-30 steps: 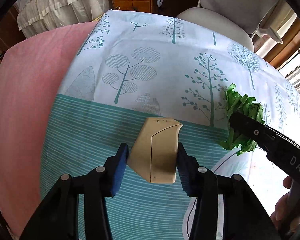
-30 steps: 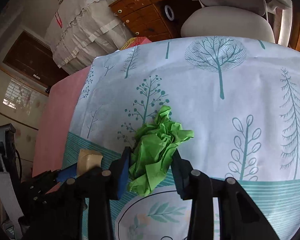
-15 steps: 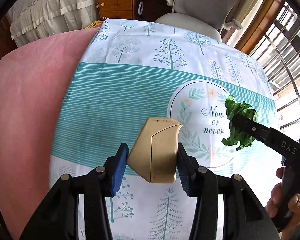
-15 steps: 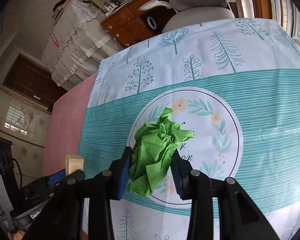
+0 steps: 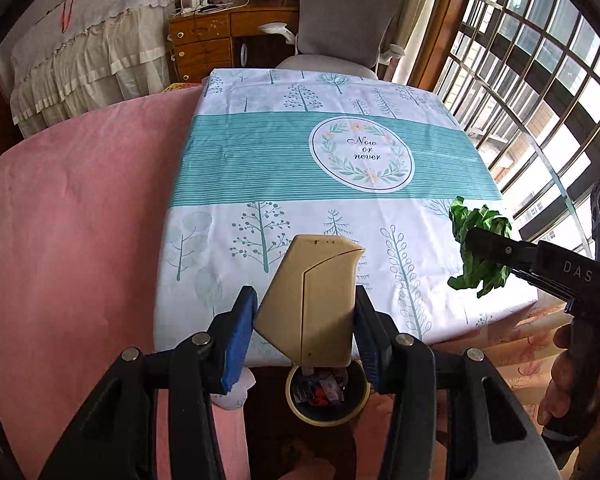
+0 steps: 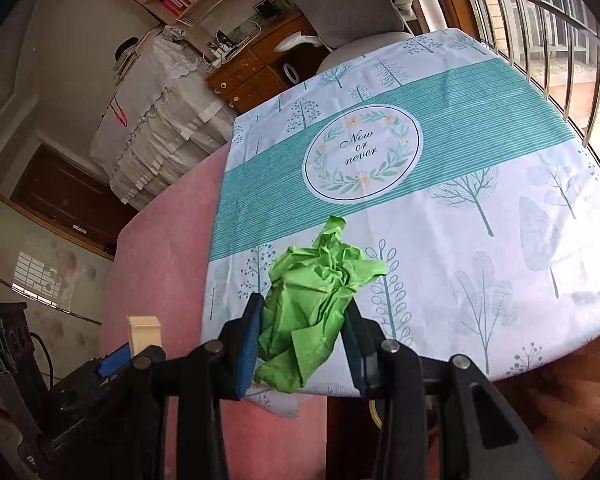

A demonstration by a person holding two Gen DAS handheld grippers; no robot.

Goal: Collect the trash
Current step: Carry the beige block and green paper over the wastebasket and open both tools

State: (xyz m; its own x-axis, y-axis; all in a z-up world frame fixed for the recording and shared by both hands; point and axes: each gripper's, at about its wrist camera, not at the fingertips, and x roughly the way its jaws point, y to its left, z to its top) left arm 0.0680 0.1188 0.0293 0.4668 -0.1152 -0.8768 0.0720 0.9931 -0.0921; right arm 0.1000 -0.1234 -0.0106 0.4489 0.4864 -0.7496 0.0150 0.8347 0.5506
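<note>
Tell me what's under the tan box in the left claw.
Below the tan box, held in the left claw, a yellow-rimmed bin sits on the floor beyond the table edge, with mixed wrappers inside. The box covers the bin's far rim; its full contents can't be seen.

Your left gripper clamps a tan carton above the yellow-rimmed bin on the floor. At right, your right gripper pinches crumpled green paper over the tablecloth edge.

Crumpled matt green paper, smooth tan cardboard box, printed cloth tablecloth
</note>
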